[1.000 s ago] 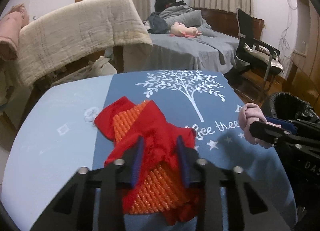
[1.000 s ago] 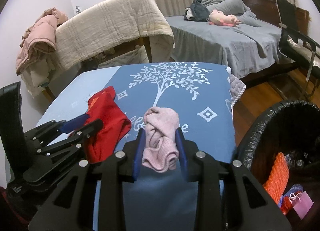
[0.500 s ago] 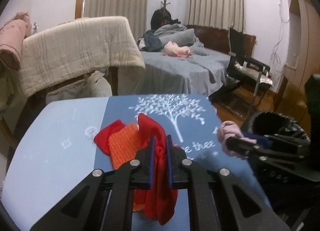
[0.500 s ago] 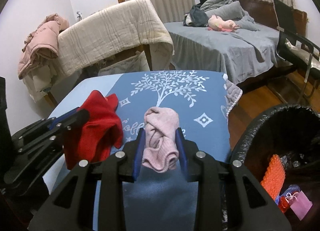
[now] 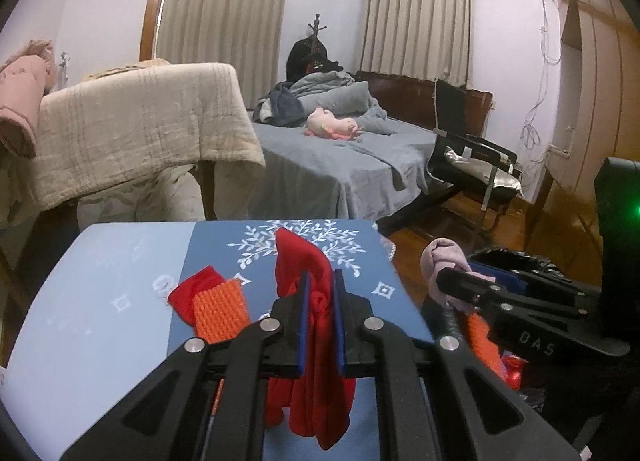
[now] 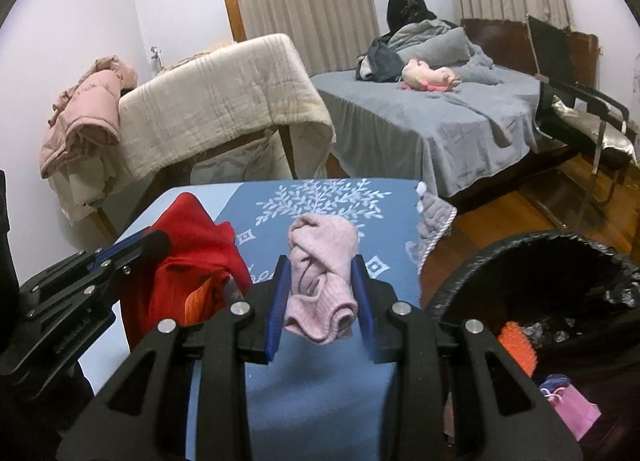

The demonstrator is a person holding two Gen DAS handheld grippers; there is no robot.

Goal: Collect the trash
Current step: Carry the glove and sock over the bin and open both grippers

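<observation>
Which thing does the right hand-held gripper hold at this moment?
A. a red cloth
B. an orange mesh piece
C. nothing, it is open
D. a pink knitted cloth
D: in the right wrist view the right hand-held gripper has its blue pads closed on the pink knitted cloth, held up above the blue table.

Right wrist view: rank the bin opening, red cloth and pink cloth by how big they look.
1. Bin opening, largest, partly cropped.
2. Red cloth.
3. Pink cloth, smallest.
Fisheye nearness makes true sizes unsure.
</observation>
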